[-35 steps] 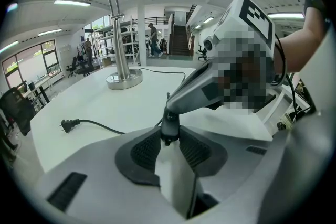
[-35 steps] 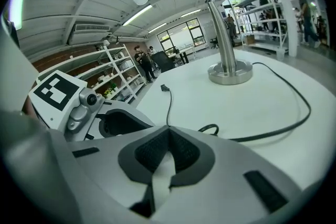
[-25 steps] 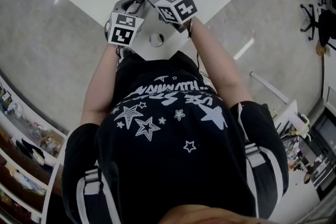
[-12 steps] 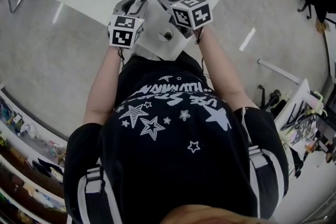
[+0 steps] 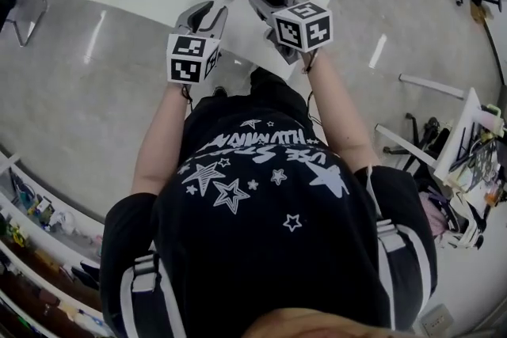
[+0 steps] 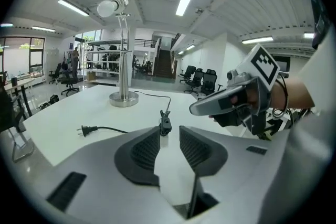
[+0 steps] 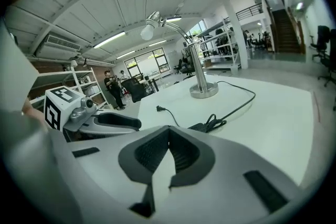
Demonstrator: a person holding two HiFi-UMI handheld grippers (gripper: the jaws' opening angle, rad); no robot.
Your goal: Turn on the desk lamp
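Both tongs hover at the near edge of the white tabletop, with the lamp standing far across it

My left tongs (image 6: 169,130) stand parted with nothing between the pads, and only bare tabletop (image 6: 58,120) shows through the gap. Just past their tips lies the black inline switch (image 6: 166,123) on the lamp's cord (image 6: 157,94). My right tongs (image 7: 168,129) are closed tip to tip on nothing and hang just beside the left ones, above the same near edge. From the switch the cord runs on to the round base of the desk lamp (image 6: 122,55). The lamp stands upright on the far part of the tabletop with its bulb head bent over at the top, and I cannot tell whether the bulb is lit. The plug (image 6: 84,130) lies loose on the tabletop to the left of the switch, its prongs bare
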